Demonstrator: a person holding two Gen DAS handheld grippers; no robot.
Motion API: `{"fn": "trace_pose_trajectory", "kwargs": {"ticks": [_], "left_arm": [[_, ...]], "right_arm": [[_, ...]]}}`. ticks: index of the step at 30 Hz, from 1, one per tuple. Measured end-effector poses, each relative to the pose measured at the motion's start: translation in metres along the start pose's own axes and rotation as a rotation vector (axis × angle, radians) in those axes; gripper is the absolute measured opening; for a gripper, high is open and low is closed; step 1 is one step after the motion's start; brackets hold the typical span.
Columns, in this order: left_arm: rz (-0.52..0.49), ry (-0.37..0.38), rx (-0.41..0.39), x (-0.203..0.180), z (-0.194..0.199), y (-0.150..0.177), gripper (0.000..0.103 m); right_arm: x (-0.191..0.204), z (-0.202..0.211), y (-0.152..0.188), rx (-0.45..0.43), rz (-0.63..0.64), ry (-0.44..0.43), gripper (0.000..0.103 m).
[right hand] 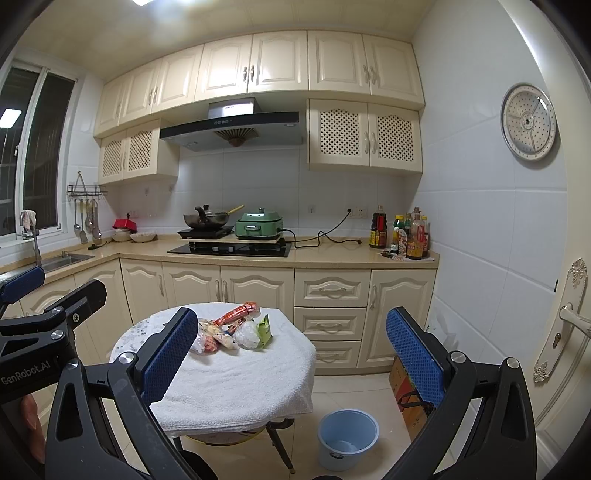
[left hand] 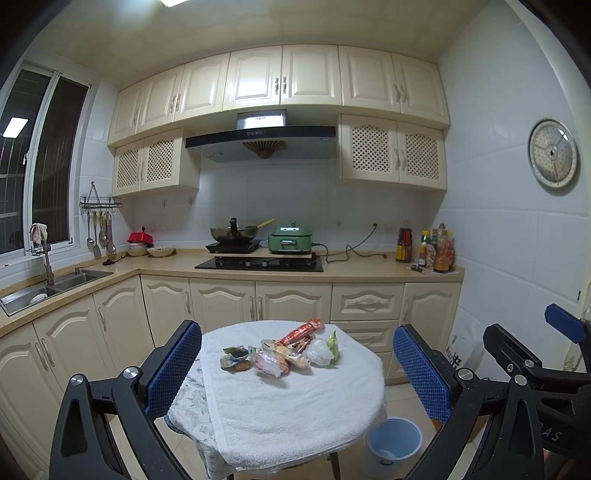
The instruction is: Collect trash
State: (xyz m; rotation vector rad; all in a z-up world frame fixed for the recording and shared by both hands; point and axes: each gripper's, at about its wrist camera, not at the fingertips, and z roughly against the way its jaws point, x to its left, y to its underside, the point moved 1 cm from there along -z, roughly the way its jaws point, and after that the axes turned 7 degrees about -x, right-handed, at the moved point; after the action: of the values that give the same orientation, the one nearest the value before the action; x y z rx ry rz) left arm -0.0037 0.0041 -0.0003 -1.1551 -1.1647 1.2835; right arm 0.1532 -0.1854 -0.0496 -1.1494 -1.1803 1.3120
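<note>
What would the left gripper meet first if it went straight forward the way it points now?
Probably the trash pile on the towel-covered table: it lies between the open fingers of the left gripper. Depth is unclear, so the line could pass just above the pile toward the cabinets.

Light: my ceiling lamp (left hand: pixel 173 2) bright, blown out at top edge, mirrored in dark window (left hand: pixel 14 127) | Shadows: soft under hood (left hand: pixel 260 142) | Focus: my views sharp centrally | Edges: strong fisheye bending, black vignette corners.
</note>
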Motion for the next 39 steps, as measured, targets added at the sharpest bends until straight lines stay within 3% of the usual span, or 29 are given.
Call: {"fn": "trace_pose_trajectory", "kwargs": {"ticks": [29, 35, 39], "left_arm": [[0.007, 0.002, 0.01, 0.0, -0.003, -0.001, 0.102], [0.019, 0.013, 0.049, 0.002, -0.026, 0.012, 0.102], [0.011, 0.024, 0.141, 0.006, -0.067, 0.035, 0.102]], "right_arm": [[0.0, -0.003, 0.007, 0.006, 0.001, 0.002, 0.103], [-0.001, -0.02, 0.021, 0.032, 0.006, 0.006, 0.103], [-0.003, -0.051, 0.046, 0.09, 0.005, 0.007, 0.103]]}}
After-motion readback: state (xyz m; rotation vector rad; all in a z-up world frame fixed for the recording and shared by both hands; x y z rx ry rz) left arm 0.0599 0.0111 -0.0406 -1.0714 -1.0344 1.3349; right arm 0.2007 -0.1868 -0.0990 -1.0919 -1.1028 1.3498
